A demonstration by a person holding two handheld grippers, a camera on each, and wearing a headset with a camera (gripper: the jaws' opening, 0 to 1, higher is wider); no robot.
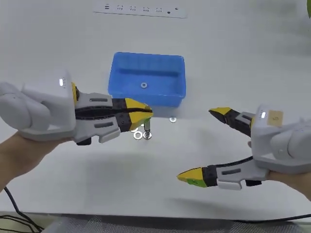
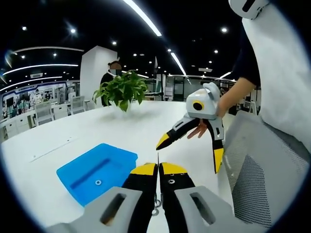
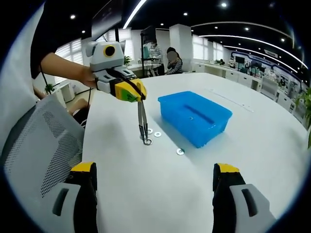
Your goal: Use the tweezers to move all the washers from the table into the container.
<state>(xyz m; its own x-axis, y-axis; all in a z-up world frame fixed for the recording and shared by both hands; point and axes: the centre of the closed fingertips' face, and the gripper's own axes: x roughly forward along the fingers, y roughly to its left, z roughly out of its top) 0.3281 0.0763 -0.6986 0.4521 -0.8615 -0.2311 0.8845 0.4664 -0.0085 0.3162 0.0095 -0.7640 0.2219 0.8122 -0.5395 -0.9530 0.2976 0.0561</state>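
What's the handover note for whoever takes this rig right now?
Left gripper: shut on thin metal tweezers, tips down at a cluster of small metal washers on the white table; cannot tell if one is gripped.
Right gripper: open, holding nothing, above the table.
Blue plastic container: holds one washer.
Lone washer: on the table just in front of the container.
Done: one washer in.
Left: the cluster and the lone washer.

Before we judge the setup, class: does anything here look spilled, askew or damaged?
Nothing stands out. The blue container sits level with one washer inside, the remaining washers lie flat on the table beside it, and the left tool holds the tweezers tip-down at them.
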